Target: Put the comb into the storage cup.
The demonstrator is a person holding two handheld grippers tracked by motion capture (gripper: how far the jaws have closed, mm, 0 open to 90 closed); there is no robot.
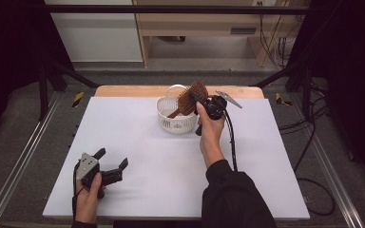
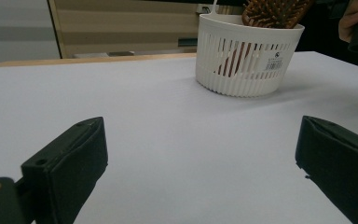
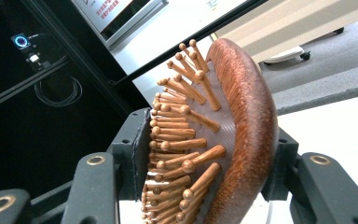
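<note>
A wooden hairbrush [image 1: 190, 95] with wooden pins stands in a white slatted basket [image 1: 176, 124] at the far middle of the white table, handle down and head sticking out above the rim. My right gripper [image 1: 197, 99] reaches to the head from the right. In the right gripper view its jaws flank the hairbrush [image 3: 249, 107], one pad against the pin tips and the other against the rounded wooden back. My left gripper [image 1: 111, 157] rests low over the near left of the table, open and holding nothing. From there the basket [image 2: 247, 70] and the hairbrush [image 2: 272, 11] lie ahead to the right.
The white table top [image 1: 147, 185] stretches between the two hands. A wooden strip [image 1: 123, 90] runs along its far edge. Black frame rails, cables and a cabinet stand beyond the table. The right gripper's cable [image 1: 232, 142] trails down along the forearm.
</note>
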